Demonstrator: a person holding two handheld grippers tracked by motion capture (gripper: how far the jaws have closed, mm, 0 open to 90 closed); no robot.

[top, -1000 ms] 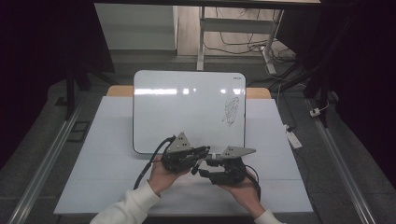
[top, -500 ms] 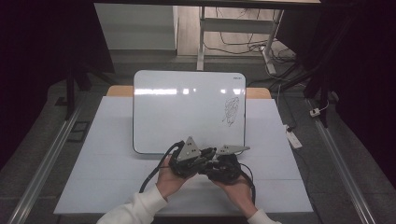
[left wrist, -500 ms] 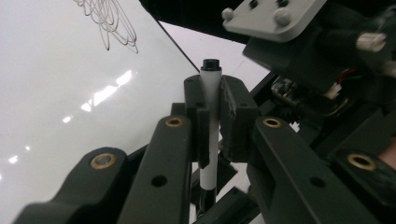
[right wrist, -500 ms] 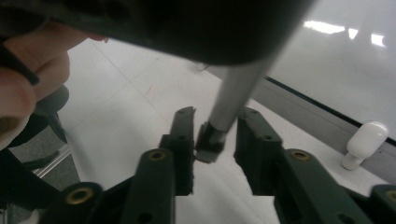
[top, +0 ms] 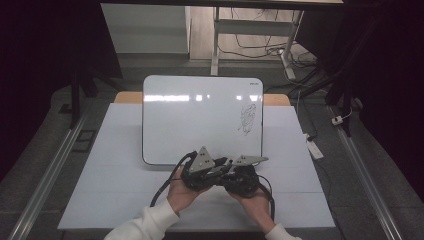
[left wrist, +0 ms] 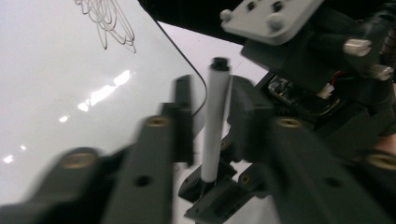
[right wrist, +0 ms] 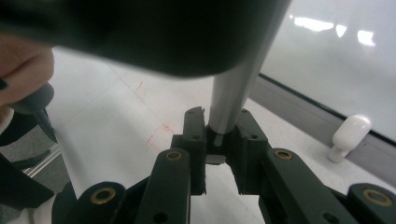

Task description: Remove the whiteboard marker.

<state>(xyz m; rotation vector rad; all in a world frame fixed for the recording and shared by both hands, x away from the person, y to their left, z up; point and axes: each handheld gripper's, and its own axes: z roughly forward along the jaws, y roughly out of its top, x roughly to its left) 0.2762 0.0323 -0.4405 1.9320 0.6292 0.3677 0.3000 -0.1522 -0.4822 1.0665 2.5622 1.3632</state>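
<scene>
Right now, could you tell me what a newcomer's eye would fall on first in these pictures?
Most likely the two claws meeting at the table's near edge: the right claw is shut on the end of a white marker, while the left claw stands around its barrel, its jaws just having been opening. Behind them lies a whiteboard with a dark scribble near its right edge.

1. High view: dim, dark surroundings; overhead glare streaks the whiteboard (top: 200,117).
2. Left gripper view: near jaws blurred, perhaps motion; marker (left wrist: 215,126) fairly sharp.
3. Right gripper view: dark, unfocused mass at the top; board reflections.
</scene>
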